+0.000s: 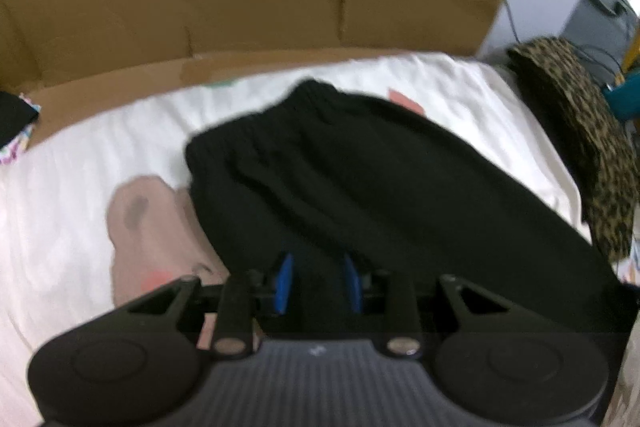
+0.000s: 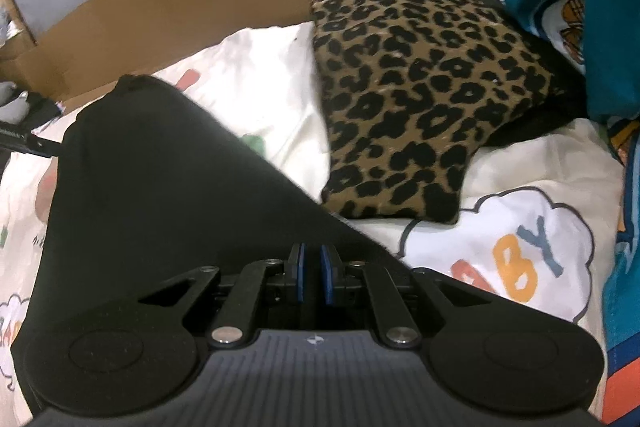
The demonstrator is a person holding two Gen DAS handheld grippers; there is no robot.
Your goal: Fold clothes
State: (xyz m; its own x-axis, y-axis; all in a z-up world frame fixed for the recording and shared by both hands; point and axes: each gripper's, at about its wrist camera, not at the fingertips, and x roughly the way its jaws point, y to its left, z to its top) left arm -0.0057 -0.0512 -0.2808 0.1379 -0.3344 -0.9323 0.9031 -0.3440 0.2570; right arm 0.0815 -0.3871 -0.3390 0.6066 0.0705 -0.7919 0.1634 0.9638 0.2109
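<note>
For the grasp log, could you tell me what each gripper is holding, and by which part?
The right gripper pinches the black garment at its near edge. The left gripper, pads apart, sits over the same garment's near edge; whether it grips cannot be told.

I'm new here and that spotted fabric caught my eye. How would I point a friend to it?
Start at the white bed sheet with cartoon clouds and go to its far right edge. The leopard-print cloth lies folded there, beside the black garment. It alone is tan with black spots.

White printed bedsheet [image 1: 80, 163]: black garment [image 1: 360, 179], leopard-print fabric [image 2: 420, 79], pink cloth [image 1: 148, 227].
</note>
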